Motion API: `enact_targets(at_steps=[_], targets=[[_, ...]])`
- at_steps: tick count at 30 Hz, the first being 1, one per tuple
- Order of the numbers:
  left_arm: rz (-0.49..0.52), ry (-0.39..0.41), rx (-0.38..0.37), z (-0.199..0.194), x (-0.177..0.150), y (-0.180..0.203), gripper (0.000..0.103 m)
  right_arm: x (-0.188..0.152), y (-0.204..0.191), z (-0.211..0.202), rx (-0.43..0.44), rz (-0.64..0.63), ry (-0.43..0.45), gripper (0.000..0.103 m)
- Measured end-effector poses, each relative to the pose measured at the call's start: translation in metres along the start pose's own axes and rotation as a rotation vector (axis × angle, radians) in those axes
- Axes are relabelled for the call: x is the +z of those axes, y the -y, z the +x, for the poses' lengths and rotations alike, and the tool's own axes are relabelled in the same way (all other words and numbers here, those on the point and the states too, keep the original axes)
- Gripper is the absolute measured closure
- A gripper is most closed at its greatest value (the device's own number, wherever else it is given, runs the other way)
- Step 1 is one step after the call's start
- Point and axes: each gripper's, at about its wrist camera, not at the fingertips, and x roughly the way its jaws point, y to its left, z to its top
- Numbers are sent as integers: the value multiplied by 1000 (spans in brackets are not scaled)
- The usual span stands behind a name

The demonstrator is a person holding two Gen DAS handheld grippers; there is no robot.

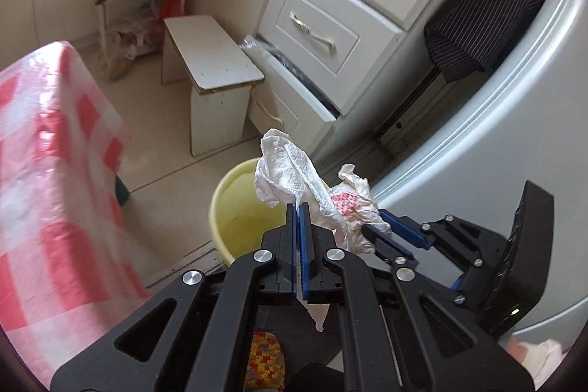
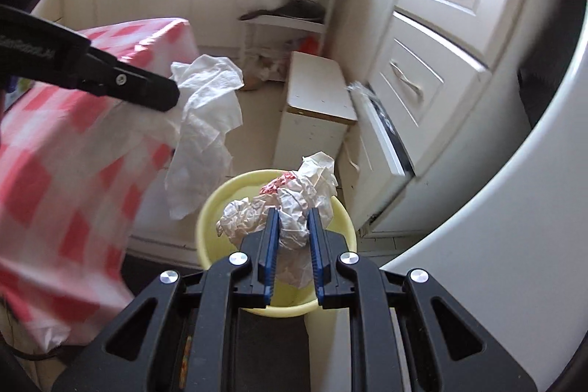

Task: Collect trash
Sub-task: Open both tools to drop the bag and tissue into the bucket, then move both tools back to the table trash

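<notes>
My left gripper [image 1: 298,206] is shut on a white paper towel [image 1: 286,168] and holds it above the near rim of a yellow bucket [image 1: 235,208] on the floor. In the right wrist view the left gripper [image 2: 172,96] comes in from the left with the towel [image 2: 205,127] hanging beside the bucket [image 2: 220,193]. My right gripper [image 2: 293,212] is shut on a crumpled white wrapper with red print [image 2: 290,208] and holds it over the bucket. In the left wrist view the right gripper [image 1: 378,221] and its wrapper [image 1: 352,204] are at the right of the bucket.
A table with a pink checked cloth [image 1: 51,149] stands at the left. A small white stool [image 1: 213,61] and a drawer cabinet [image 1: 330,24] with an open lower drawer lie behind the bucket. A white curved appliance [image 1: 496,142] is at the right.
</notes>
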Motion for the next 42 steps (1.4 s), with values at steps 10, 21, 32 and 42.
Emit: enact_targets(at_steps=[10, 21, 32, 42], targets=[[-42, -136, 31, 55, 3, -9, 88, -11, 15, 44, -16, 78, -28, 68], [-90, -125, 57, 39, -12, -30, 64, -28, 6, 42, 41, 71, -66, 58], [-65, -137, 84, 33, -20, -31, 52, -76, -4, 53, 65, 85, -160, 54], [-22, -129, 102, 25, -24, -26, 46, -80, -66, 69, 82, -266, -142, 48]])
